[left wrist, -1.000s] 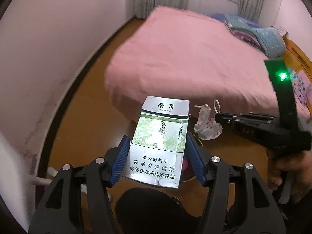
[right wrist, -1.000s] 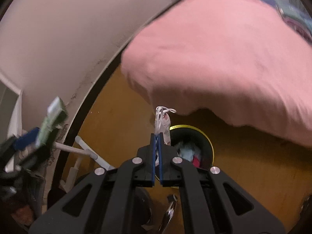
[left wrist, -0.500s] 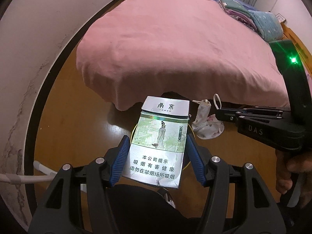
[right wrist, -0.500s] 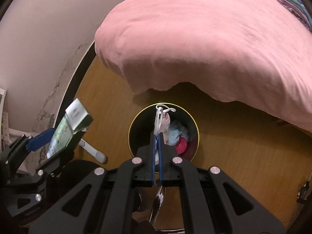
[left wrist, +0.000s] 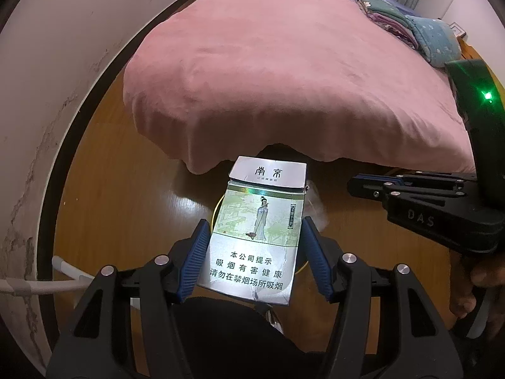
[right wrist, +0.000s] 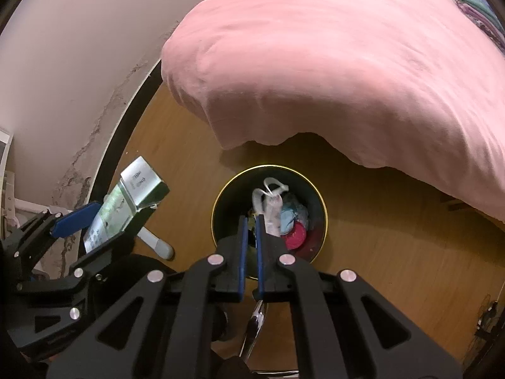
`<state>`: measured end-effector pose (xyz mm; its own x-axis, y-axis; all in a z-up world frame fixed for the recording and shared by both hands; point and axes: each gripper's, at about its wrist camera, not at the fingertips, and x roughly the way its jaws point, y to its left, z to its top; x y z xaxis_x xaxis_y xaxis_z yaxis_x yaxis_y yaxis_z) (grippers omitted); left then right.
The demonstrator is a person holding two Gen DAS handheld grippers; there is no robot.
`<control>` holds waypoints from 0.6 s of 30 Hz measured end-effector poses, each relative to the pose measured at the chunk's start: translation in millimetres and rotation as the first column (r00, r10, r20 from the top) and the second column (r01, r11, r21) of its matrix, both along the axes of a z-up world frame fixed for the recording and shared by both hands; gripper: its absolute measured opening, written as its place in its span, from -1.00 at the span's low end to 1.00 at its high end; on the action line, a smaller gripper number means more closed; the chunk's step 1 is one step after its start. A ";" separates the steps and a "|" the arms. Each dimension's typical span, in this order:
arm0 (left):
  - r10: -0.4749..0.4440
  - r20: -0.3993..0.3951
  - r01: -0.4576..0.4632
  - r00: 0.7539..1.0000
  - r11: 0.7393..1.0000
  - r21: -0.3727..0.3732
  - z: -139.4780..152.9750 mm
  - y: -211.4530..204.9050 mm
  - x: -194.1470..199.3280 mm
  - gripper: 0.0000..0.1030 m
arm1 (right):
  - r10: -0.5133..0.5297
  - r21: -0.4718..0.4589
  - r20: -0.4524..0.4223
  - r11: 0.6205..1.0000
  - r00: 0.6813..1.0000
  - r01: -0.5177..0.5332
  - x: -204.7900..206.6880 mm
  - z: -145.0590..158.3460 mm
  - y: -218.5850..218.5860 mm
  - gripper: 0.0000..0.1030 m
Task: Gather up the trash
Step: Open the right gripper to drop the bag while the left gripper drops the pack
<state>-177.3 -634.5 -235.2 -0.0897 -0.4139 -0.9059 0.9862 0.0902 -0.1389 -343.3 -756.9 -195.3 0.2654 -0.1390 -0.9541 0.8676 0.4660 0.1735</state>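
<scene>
A silver and green cigarette pack (left wrist: pixel 258 237) stands upright between the blue pads of my left gripper (left wrist: pixel 255 224), which is shut on its sides. From the right wrist, the same pack (right wrist: pixel 126 208) shows at the left in that gripper (right wrist: pixel 110 218). My right gripper (right wrist: pixel 250 218) is shut on a white face mask (right wrist: pixel 271 208) that hangs over the mouth of a round black bin with a gold rim (right wrist: pixel 325 214). The bin holds blue and red rubbish. In the left wrist view the bin's rim (left wrist: pixel 216 214) peeks out behind the pack. There the mask (left wrist: pixel 315 211) is a white blur beside it, near the right gripper (left wrist: pixel 350 186).
A bed under a pink cover (left wrist: pixel 284 79) overhangs the wooden floor just beyond the bin. Folded bedding (left wrist: pixel 426 31) lies at its far end. A cracked wall with a dark skirting runs along the left, with a white pipe (left wrist: pixel 47 284) at its foot. A chrome leg (right wrist: pixel 255 322) shows below my right gripper.
Both grippers sank and tipped downward, bringing the bin under the right gripper. The mask has swung towards the pack in the left wrist view. Both grips are unchanged.
</scene>
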 end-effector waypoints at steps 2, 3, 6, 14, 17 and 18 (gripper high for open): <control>0.002 0.000 -0.002 1.000 1.000 0.003 -0.5 -0.5 0.8 0.12 | -0.008 0.000 0.002 1.000 1.000 0.008 -1.0 0.2 -1.3 -0.93; 0.002 -0.002 -0.002 1.000 1.000 0.004 -0.4 -0.6 0.9 0.12 | -0.015 0.000 0.004 1.000 1.000 0.015 -2.1 0.2 -2.3 -0.93; -0.002 -0.006 0.002 1.000 1.000 0.009 -1.3 -1.7 -0.4 0.13 | -0.032 -0.005 0.011 0.999 0.999 0.032 -3.6 1.2 -5.2 -0.93; -0.020 -0.010 0.020 1.000 0.999 0.028 -7.3 -5.6 -6.7 0.13 | -0.098 -0.106 0.046 0.989 0.994 0.102 -17.1 21.1 -10.5 0.60; -0.030 -0.013 0.030 0.999 0.999 0.040 -10.4 -7.2 -9.7 0.13 | -0.118 -0.097 0.068 0.988 0.991 0.124 -21.1 23.5 -12.6 0.60; -0.033 -0.013 0.034 0.999 0.999 0.042 -11.2 -7.7 -10.9 0.13 | -0.125 -0.104 0.066 0.986 0.990 0.131 -22.9 25.0 -13.7 0.60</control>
<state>-188.2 -642.2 -246.4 -0.1143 -0.3721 -0.9212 0.9869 0.0634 -0.1480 -366.2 -770.6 -170.3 0.2944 -0.2769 -0.9147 0.9110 0.3707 0.1810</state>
